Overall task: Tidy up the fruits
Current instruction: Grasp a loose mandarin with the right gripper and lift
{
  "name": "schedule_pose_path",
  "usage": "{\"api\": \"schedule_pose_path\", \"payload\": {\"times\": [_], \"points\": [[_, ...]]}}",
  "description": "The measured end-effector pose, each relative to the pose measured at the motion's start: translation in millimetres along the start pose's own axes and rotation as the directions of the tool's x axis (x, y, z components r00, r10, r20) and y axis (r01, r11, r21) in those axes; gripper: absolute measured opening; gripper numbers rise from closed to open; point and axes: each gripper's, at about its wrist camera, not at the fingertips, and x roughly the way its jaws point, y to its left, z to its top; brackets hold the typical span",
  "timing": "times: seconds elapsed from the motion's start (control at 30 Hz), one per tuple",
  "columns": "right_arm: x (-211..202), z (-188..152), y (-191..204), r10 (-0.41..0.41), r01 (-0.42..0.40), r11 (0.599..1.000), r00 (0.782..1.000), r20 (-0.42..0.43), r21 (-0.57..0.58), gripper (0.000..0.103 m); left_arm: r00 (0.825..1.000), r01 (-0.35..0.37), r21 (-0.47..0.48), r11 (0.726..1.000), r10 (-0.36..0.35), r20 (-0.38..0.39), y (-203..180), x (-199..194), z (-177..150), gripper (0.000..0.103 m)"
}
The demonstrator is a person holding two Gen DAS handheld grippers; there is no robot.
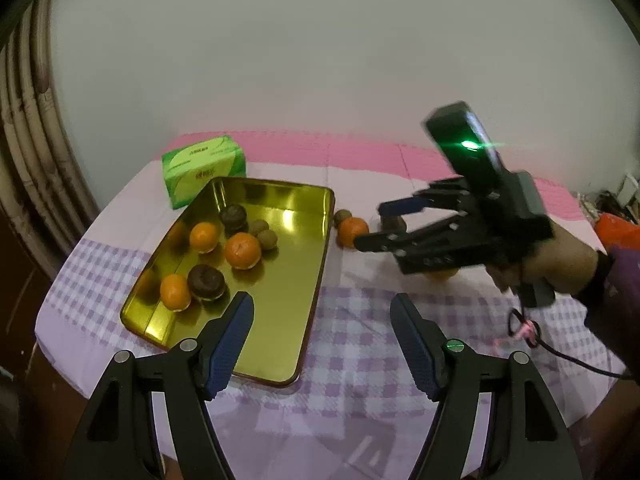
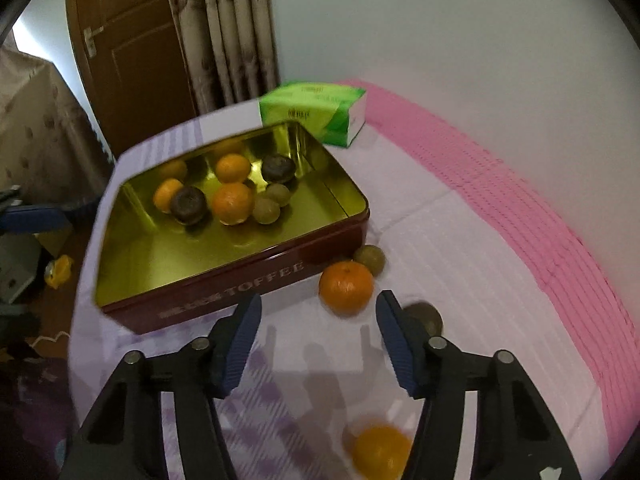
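The left gripper (image 1: pixel 322 336) is spread wide and holds nothing, hanging above the checked cloth (image 1: pixel 352 364) with its left finger over the near corner of the tin (image 1: pixel 280 344). The right gripper (image 2: pixel 318 334) is likewise spread and empty above the cloth; in the left view it (image 1: pixel 370 224) reaches in from the right, held by a hand (image 1: pixel 560 264), fingertips aimed toward the loose fruit beside the tin. Nearest the right camera, a blurred orange (image 2: pixel 380 454) lies on the cloth between the gripper's arms. Just beyond the right fingertip sits a brown fruit (image 2: pixel 424 316), partly hidden by that finger. Ahead of the open jaws lies a second orange (image 2: pixel 346 286), near the tin's red side wall, which reads "TOFFEE" (image 2: pixel 264 282). A greenish-brown fruit (image 2: pixel 369 258) touches that orange on its far side, close to the tin's corner. Inside the gold-lined tin, seven pieces are grouped toward the far half: three oranges (image 1: pixel 243 250) (image 1: pixel 204 237) (image 1: pixel 175 291), two dark round fruits (image 1: pixel 206 281) (image 1: pixel 234 216) and two small greenish-brown ones (image 1: pixel 267 239) (image 1: pixel 259 226). The near half of the tin floor is bare. Behind the tin stands a green tissue box (image 1: pixel 204 168), near its far corner. A pink band (image 1: pixel 360 148) runs along the cloth's far edge against the pale wall.
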Motion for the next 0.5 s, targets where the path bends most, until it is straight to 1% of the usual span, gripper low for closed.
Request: {"api": "schedule_pose_path", "payload": {"times": [0.03, 0.13, 0.2, 0.23, 0.33, 0.4, 0.5], "points": [[8, 3, -2, -0.003, 0.003, 1.000, 1.000, -0.017, -0.014, 0.052, 1.000, -0.001, 0.005, 1.000, 0.001, -0.007, 0, 1, -1, 0.071], [26, 6, -8, -0.015, 0.012, 0.999, 0.997, -0.074, -0.039, 0.052, 1.000, 0.005, 0.014, 1.000, -0.005, -0.011, -1, 1, -1, 0.071], [36, 9, -10, -0.016, 0.012, 0.999, 0.995, -0.098, -0.045, 0.049, 1.000, 0.008, 0.009, 1.000, -0.008, 0.000, 1, -1, 0, 0.071], [38, 9, -11, -0.014, 0.009, 0.999, 0.994, -0.108, -0.049, 0.046, 1.000, 0.007, 0.010, 1.000, -0.007, 0.003, 1, -1, 0, 0.071], [48, 12, -13, -0.028, 0.020, 0.998, 0.991, -0.132, -0.061, 0.037, 1.000, -0.006, 0.019, 1.000, 0.006, -0.003, 0, 1, -1, 0.071], [52, 14, -16, -0.020, 0.014, 0.999, 0.989, -0.146, -0.047, 0.037, 1.000, -0.005, 0.024, 1.000, 0.006, -0.016, -1, 3, -2, 0.071], [49, 13, -14, -0.024, 0.020, 0.999, 0.990, -0.138, -0.035, 0.036, 1.000, -0.016, 0.030, 0.999, 0.017, -0.021, -3, 5, -4, 0.071]]}}
